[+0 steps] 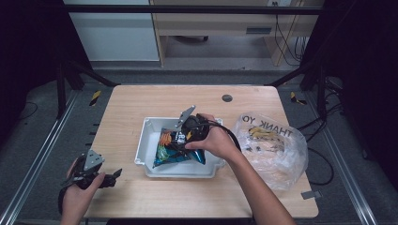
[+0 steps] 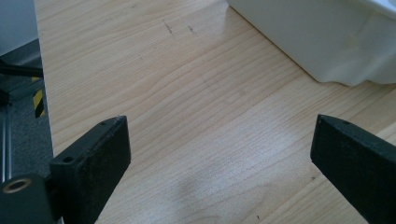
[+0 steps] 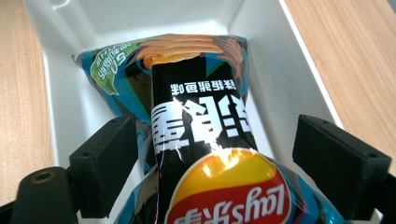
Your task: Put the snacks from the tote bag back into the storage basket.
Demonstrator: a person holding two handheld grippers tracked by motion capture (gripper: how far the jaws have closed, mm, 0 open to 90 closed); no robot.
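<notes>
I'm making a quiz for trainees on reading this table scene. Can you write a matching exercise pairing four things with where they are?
Things:
1. chip bag
2. clear plastic bag
3. left gripper
4. right gripper

Places:
A. open above bare wood, near the table's front left edge
B. lying in the white tray
C. on the table to the right of the tray
D. jaws open either side of the chip bag

Pairs: 1-B, 2-C, 3-A, 4-D

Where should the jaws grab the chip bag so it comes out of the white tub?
Probably the chip bag is best pinched across its puffy middle, coming straight down from above. It lies flat in the white tub, whose walls block the sides. The right gripper already straddles it, jaws open.
</notes>
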